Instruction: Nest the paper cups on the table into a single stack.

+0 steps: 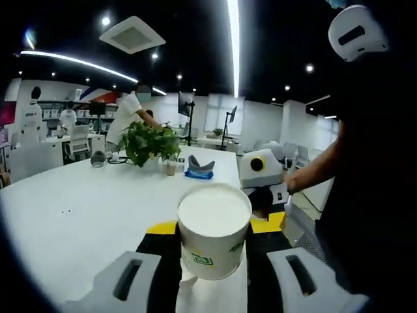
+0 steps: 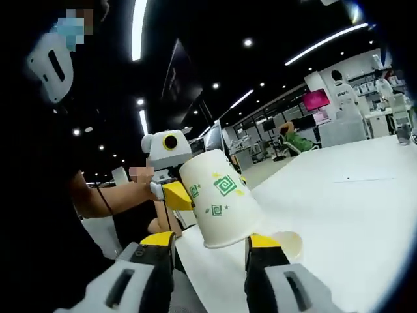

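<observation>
A: The setting is an open office under a dark ceiling with strip lights (image 1: pixel 232 39); a broad white worktop (image 1: pixel 78 208) runs from near to far. In the left gripper view we note, at the far side of the worktop, a potted plant (image 1: pixel 148 141) and, to its right, a grey and blue object (image 1: pixel 199 167). A person (image 1: pixel 127 117) in white bends over near the plant.

B: And the task's things?

A: In the left gripper view the left tongs (image 1: pixel 214 277) hold a white paper cup (image 1: pixel 214 229) between their two pale jaws. Its white round end faces the camera and a green mark shows on its wall. The cup stands clear above the worktop.

B: The other pair?

A: In the right gripper view the right tongs (image 2: pixel 210 251) close on a second paper cup (image 2: pixel 220 199), printed with green square motifs. It is tilted, and its wide end points down towards the jaws. Just behind it on the worktop we see a pale round rim (image 2: pixel 290 242); we cannot tell what it belongs to.

B: Do the tongs see one another?

A: Yes. In the right gripper view the left tongs (image 2: pixel 171 189) appear at the left, just beside the tilted cup, held by a hand (image 2: pixel 140 186). In the left gripper view the right tongs (image 1: pixel 264 179) appear beyond the cup, at the right.
</observation>
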Motion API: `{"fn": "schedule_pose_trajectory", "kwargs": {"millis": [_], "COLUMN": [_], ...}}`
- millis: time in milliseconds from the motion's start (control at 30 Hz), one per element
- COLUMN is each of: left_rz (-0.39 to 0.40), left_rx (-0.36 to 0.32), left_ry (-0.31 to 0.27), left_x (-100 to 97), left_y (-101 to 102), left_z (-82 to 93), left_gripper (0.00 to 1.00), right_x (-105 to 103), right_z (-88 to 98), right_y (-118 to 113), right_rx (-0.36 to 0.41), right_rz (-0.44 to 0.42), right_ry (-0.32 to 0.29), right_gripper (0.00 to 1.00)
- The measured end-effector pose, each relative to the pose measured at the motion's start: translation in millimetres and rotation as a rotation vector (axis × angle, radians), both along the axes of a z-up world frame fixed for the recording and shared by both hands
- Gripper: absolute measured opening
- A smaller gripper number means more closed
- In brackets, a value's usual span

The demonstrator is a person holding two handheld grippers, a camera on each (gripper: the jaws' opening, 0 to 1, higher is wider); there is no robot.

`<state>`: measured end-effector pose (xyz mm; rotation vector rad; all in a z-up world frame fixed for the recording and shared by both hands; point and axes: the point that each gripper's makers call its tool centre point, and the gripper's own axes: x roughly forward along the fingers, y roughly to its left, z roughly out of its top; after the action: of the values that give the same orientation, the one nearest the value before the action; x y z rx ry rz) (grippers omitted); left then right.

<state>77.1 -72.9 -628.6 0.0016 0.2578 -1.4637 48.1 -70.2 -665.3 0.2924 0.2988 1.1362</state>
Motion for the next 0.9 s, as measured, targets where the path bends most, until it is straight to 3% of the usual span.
{"fn": "schedule_pose_trajectory", "kwargs": {"millis": [333, 567, 600, 667, 767, 900], "left_rz": [-0.020, -0.034, -0.036, -0.024, -0.004, 0.005], "left_rx": [0.059, 0.108, 0.112, 0.129, 0.090, 0.114], "left_ry": [0.022, 0.029, 0.032, 0.042, 0.044, 0.002], "left_x": [-3.1, -10.6, -11.5, -10.6, -7.2, -5.8], "left_y": [13.0, 16.8, 16.9, 18.0, 14.0, 11.8], "left_z": [-21.0, -39.5, -40.8, -42.5, -35.0, -35.4], "left_gripper": [0.37, 0.34, 0.30, 0.00, 0.16, 0.17], "right_x": [4.3, 2.7, 2.0, 0.5, -4.5, -4.0], "right_z": [14.1, 28.6, 30.8, 35.3, 41.9, 45.0], "right_y": [-6.7, -3.2, -2.8, -2.3, 0.1, 0.8], "right_rx": [0.059, 0.105, 0.110, 0.124, 0.141, 0.104], "right_rz": [-0.023, 0.001, 0.006, 0.020, 0.049, 0.053], "right_ry": [0.011, 0.009, 0.005, 0.004, 0.003, -0.033], "right_gripper": [0.29, 0.11, 0.09, 0.04, 0.00, 0.00]}}
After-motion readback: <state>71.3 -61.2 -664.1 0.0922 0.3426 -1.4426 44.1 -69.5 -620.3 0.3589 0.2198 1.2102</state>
